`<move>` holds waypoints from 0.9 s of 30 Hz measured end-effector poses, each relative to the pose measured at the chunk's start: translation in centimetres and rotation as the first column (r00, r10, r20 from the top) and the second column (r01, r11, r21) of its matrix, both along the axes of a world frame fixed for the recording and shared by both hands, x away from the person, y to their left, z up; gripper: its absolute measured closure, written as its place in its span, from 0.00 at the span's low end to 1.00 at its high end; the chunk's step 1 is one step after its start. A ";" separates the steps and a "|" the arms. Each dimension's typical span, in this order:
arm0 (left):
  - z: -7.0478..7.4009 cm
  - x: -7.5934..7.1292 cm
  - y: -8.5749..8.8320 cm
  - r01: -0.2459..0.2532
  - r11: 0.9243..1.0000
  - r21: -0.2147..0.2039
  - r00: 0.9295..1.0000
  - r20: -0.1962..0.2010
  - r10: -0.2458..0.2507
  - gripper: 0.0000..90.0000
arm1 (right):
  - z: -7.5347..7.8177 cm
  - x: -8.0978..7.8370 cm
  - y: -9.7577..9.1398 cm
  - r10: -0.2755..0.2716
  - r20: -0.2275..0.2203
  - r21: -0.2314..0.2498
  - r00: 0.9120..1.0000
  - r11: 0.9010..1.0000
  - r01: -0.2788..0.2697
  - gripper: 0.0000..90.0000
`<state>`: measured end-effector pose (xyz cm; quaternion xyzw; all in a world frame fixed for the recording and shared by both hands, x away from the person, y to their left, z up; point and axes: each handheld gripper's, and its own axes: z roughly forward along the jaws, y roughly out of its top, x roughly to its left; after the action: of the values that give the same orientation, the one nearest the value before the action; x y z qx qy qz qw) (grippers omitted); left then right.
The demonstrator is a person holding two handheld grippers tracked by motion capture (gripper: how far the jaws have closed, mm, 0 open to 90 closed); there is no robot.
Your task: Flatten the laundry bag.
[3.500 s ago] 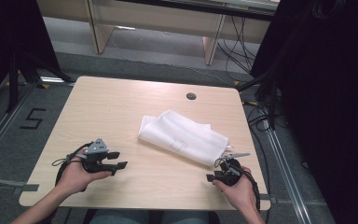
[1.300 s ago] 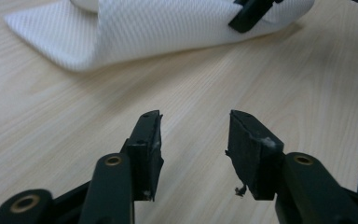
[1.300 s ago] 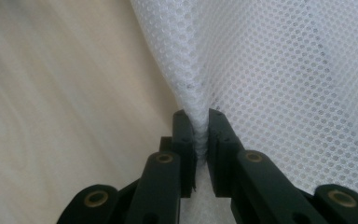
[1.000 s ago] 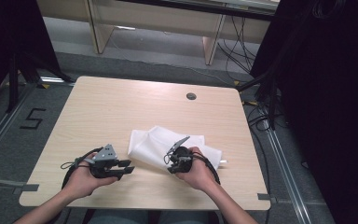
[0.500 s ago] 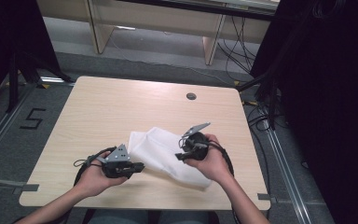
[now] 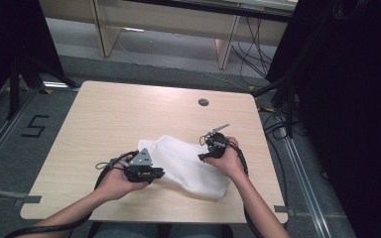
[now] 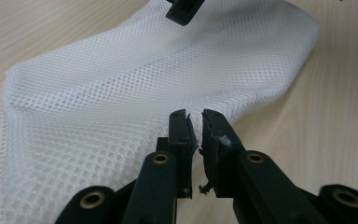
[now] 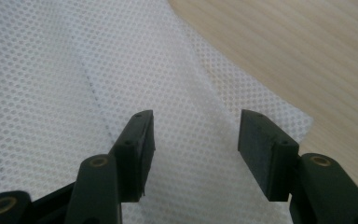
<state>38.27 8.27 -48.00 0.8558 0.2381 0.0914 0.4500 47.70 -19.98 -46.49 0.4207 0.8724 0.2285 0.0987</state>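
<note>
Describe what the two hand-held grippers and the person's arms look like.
Both are black. The left hand-held gripper carries a grey three-cornered plate on top and trails a black cable looping off the table edge. The right hand-held gripper has a thin grey piece sticking up and a black cable along the forearm. Jaws are flat black pads with brass-coloured pivot pins. Forearms are bare, no sleeves.

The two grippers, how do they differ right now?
The left gripper has its jaws nearly together, pinching the white mesh cloth at its edge; the right gripper stands wide open above it, gripping nothing. The right jaws have just been opening. Both have black jaws and sit at the cloth.
</note>
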 end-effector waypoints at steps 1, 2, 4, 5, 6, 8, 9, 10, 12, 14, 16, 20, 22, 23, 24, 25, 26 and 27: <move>-0.2 0.1 -0.1 0.001 1.000 0.003 1.000 0.003 -0.001 0.90 | -0.2 0.3 0.1 0.004 -0.002 -0.003 1.000 1.000 -0.004 0.52; -0.5 0.1 -0.2 -0.013 1.000 -0.005 1.000 -0.007 0.013 0.90 | -0.3 0.3 0.4 -0.006 -0.016 -0.005 1.000 1.000 0.006 0.52; -0.8 0.3 -0.2 -0.013 1.000 0.005 1.000 -0.011 0.013 0.90 | -0.7 0.9 0.7 0.016 -0.004 -0.020 1.000 1.000 -0.016 0.51; -0.9 0.3 -0.2 -0.017 1.000 0.015 1.000 -0.017 0.017 0.90 | -0.8 1.0 0.9 0.016 -0.014 -0.023 1.000 1.000 -0.016 0.52; -1.0 0.3 -0.1 -0.014 1.000 0.026 1.000 -0.025 0.015 0.90 | -1.0 1.2 1.0 0.014 -0.010 -0.026 1.000 1.000 -0.014 0.52; -1.3 0.4 -0.1 -0.019 0.999 0.029 1.000 -0.022 0.019 0.90 | -1.2 1.5 1.3 0.019 -0.019 -0.035 1.000 0.999 -0.019 0.55; -1.4 0.3 -0.1 -0.027 0.999 0.034 0.999 -0.030 0.028 0.90 | -1.4 1.6 1.4 0.025 -0.020 -0.039 0.999 0.999 -0.026 0.57; -1.6 0.4 -0.2 -0.024 0.999 0.023 0.999 -0.037 0.025 0.90 | -1.5 1.7 1.4 0.036 -0.027 -0.034 0.999 0.999 -0.037 0.60; -1.7 0.3 -0.2 -0.023 0.999 0.035 0.999 -0.043 0.025 0.89 | -1.6 1.9 1.5 0.052 -0.035 -0.039 0.998 0.998 -0.054 0.68; -1.8 0.4 -0.2 -0.007 0.999 0.045 0.999 -0.038 0.009 0.89 | -1.5 1.8 1.7 0.057 -0.057 -0.028 0.997 0.998 -0.058 0.79; -1.9 0.4 -0.2 -0.002 0.999 0.044 0.999 -0.038 0.004 0.89 | -1.4 1.7 1.9 0.080 -0.070 -0.031 0.994 0.996 -0.082 0.89; -2.1 0.3 -0.2 -0.010 0.998 0.068 0.998 -0.059 0.014 0.90 | -1.0 1.3 2.2 0.092 -0.085 -0.019 0.992 0.995 -0.094 1.00; -2.2 0.3 -0.2 -0.008 0.998 0.068 0.998 -0.057 0.011 0.90 | -0.7 1.2 2.3 0.106 -0.080 -0.012 0.991 0.994 -0.108 1.00; -2.2 0.3 -0.2 -0.009 0.998 0.068 0.998 -0.060 0.013 0.90 | -0.3 1.0 2.4 0.093 -0.082 -0.010 0.992 0.995 -0.095 1.00; -2.2 0.3 -0.2 -0.008 0.998 0.066 0.998 -0.064 0.012 0.90 | 0.0 1.0 2.5 0.101 -0.071 -0.005 0.992 0.995 -0.101 1.00; -2.2 0.3 -0.2 -0.008 0.998 0.068 0.998 -0.064 0.013 0.91 | 0.3 1.0 2.5 0.113 -0.061 0.001 0.992 0.994 -0.113 1.00; -2.2 0.3 -0.2 -0.009 0.998 0.067 0.998 -0.068 0.014 0.91 | 0.7 0.9 2.5 0.109 -0.050 0.008 0.993 0.994 -0.109 1.00; -2.2 0.3 -0.2 -0.010 0.998 0.068 0.998 -0.068 0.015 0.91 | 1.1 0.8 2.6 0.104 -0.045 0.011 0.994 0.995 -0.103 1.00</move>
<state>38.57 8.10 -50.23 0.8716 0.2556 0.0729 0.4119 48.52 -17.40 -45.43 0.3804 0.8940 0.2275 0.0649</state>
